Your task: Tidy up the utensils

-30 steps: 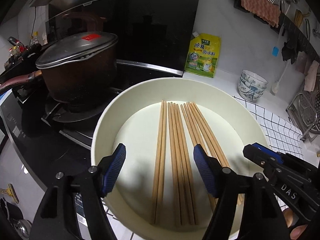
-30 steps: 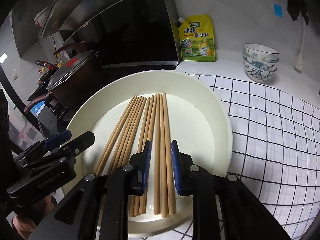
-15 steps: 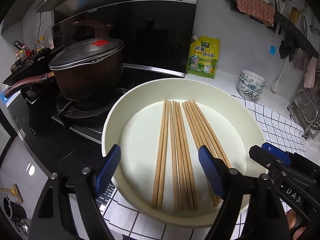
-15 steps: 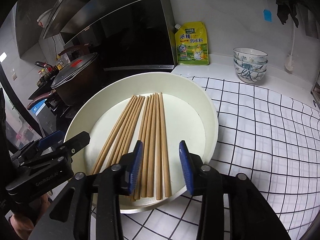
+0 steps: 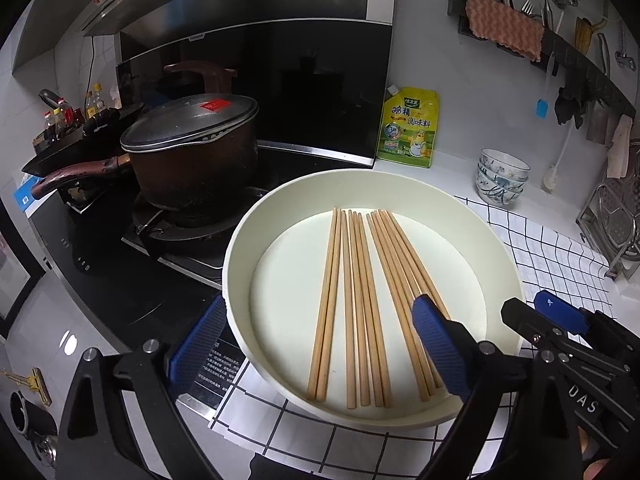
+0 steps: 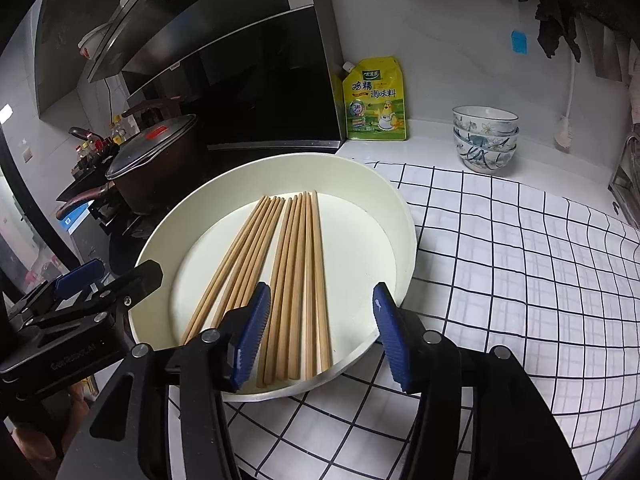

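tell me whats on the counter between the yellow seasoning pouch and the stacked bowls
Nothing: in the right wrist view the white counter between the yellow seasoning pouch and the stacked bowls is bare. The left wrist view shows the same gap.

Parts of several chopsticks (image 5: 362,304) are covered by a blue pad of the left gripper (image 5: 318,344). The near rim of the round tray (image 6: 404,208) is hidden behind the right gripper (image 6: 320,336).

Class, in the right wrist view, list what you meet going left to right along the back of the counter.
Lidded pot → yellow seasoning pouch → stacked patterned bowls.
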### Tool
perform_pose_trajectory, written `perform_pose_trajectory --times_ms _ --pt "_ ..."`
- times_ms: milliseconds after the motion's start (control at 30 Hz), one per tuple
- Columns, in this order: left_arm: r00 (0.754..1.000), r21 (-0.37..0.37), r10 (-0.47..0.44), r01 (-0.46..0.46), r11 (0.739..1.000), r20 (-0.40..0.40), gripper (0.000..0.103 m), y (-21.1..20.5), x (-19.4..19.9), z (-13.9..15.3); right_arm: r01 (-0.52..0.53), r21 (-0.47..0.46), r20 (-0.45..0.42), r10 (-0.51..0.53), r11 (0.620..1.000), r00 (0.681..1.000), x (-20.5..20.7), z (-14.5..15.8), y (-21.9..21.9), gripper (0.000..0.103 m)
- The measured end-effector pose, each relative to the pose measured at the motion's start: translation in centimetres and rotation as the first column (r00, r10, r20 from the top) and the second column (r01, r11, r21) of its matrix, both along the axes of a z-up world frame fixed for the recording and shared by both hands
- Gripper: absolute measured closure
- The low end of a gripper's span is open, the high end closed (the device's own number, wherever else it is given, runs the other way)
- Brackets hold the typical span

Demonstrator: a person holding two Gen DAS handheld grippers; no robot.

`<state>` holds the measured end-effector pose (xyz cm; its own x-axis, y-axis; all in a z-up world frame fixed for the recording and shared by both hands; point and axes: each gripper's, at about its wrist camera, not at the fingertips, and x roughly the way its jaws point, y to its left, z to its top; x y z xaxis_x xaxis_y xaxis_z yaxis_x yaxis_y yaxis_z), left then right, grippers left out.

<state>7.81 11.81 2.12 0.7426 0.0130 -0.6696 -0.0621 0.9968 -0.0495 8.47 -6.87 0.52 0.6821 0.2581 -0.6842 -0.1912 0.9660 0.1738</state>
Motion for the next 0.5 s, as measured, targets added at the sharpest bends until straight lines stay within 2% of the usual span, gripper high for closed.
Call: perform_pose_trajectory --times_ms 500 --pt "1.000 0.029 0.025 -0.025 0.999 -0.010 0.006 -0.28 -0.73 0.12 0.018 0.002 0.008 -0.019 1.000 1.000 -0.74 0.06 -0.70 0.046"
